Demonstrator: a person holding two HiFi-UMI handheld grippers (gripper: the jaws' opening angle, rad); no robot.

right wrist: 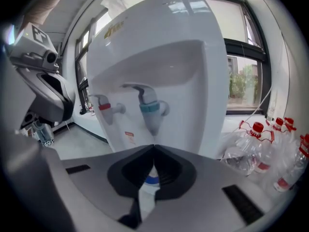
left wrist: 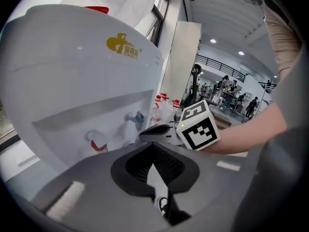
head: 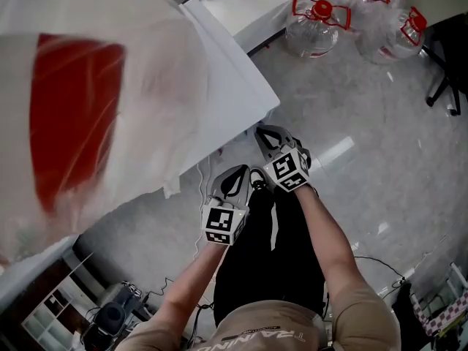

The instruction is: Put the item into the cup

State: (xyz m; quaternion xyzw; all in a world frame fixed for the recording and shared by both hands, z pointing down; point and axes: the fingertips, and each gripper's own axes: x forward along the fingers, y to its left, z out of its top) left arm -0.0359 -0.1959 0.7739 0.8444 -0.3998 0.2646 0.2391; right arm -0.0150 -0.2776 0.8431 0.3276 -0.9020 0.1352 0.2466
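I make out no cup and no loose item for certain. In front of me stands a white water dispenser (right wrist: 164, 57) with a red tap (right wrist: 107, 108) and a blue tap (right wrist: 149, 108). My right gripper (right wrist: 153, 147) is shut just below the blue tap; a white and blue shape shows through the hollow behind its tips, and I cannot tell what it is. My left gripper (left wrist: 153, 145) is shut with nothing in it, pointing at the dispenser (left wrist: 82, 71) from the side. In the head view the left gripper (head: 232, 181) and right gripper (head: 272, 139) hang side by side by the dispenser's corner (head: 248, 101).
A clear plastic bag over something red (head: 73, 115) fills the upper left, close to the head camera. Several large water bottles with red caps (head: 314, 24) stand on the floor at the right of the dispenser (right wrist: 256, 149). A black chair base (head: 446, 64) is at far right. Cables lie on the floor.
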